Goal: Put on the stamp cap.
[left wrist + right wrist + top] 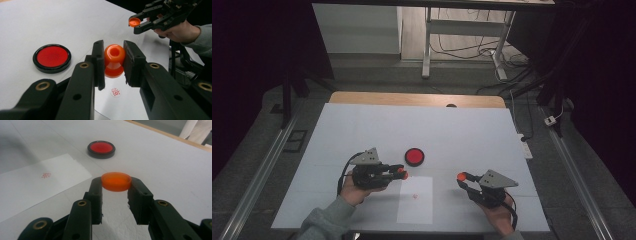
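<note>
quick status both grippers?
Left gripper: closed on the orange stamp.
Right gripper: closed on the orange cap.

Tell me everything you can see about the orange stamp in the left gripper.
The orange stamp looks like glossy plastic: a rounded knob with a round hollow facing the camera, narrowing to a wider base below. The left gripper is shut on it, pads pressing the knob's two sides. It hangs above the white paper sheet, just beyond a small red stamped mark, touching nothing else.
</note>
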Demonstrator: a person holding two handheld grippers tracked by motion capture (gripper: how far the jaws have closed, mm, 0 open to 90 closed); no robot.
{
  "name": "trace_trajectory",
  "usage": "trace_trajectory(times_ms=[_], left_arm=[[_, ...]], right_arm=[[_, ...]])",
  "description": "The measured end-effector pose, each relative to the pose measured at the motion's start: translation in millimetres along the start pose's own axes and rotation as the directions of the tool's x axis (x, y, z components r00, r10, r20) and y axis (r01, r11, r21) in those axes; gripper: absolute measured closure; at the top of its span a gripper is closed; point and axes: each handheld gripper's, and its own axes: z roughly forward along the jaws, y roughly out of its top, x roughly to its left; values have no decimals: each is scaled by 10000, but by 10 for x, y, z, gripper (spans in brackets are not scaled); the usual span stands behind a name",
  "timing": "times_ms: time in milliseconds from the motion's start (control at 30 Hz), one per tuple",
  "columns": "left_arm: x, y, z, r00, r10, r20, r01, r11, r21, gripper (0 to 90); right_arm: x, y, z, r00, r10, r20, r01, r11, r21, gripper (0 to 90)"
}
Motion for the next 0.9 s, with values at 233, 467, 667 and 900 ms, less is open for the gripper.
trace_trajectory(times_ms=[233, 467, 667, 900], left_arm=[[-15, 2, 20, 10000, -25, -6, 25, 10000, 38, 726], [8, -13, 27, 9999, -77, -136, 78, 9999, 65, 726], [0, -13, 30, 9998, -39, -187, 41, 10000, 81, 726], [-18, -13, 59, 9999, 101, -9, -101, 9998, 169, 726]], right_arm=[[58, 31, 49, 9995, -133, -276, 131, 9999, -54, 646], [134, 67, 51, 9964, -64, -840, 35, 9994, -353, 646], [217, 94, 145, 9932, -146, -1156, 106, 9993, -347, 646], [307, 129, 263, 9898, -362, -1380, 344, 9993, -151, 646]])
